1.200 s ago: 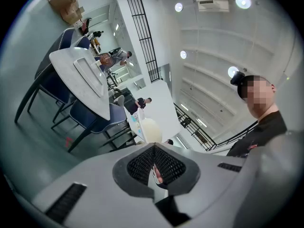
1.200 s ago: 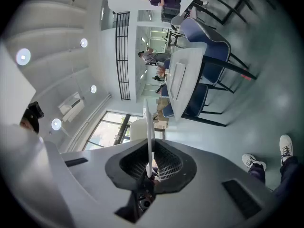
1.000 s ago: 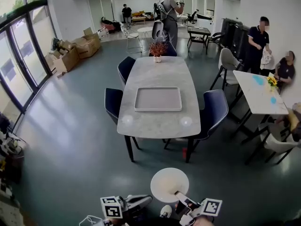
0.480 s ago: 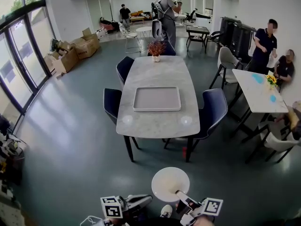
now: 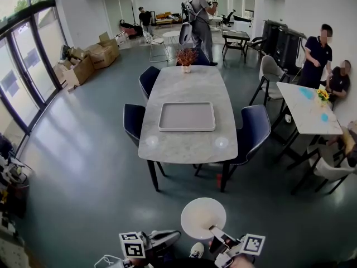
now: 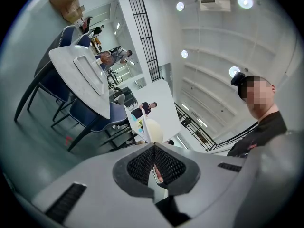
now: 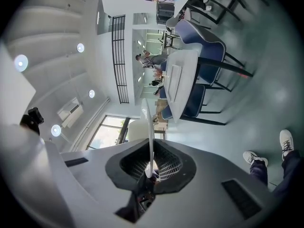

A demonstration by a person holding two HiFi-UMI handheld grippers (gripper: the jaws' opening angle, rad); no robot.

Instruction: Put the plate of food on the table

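White plate (image 5: 202,214), rim pinched by the right gripper (image 5: 213,229)'s closing jaws, is well short of the table (image 5: 187,82); left gripper (image 5: 176,235) is clenched.

Daylight from tall windows (image 5: 22,66) and ceiling lights (image 6: 245,1) fills the room brightly; two glare spots sit on the worktop (image 5: 221,143). Edges bow strongly, and both gripper views darken at the corners.

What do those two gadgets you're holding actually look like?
Both the left gripper and the right gripper have smooth light-grey bodies, dark jaws with meshed pads, and a white cube printed with black square markers. The right one's jaws are closing, with the rim of the white plate between them.
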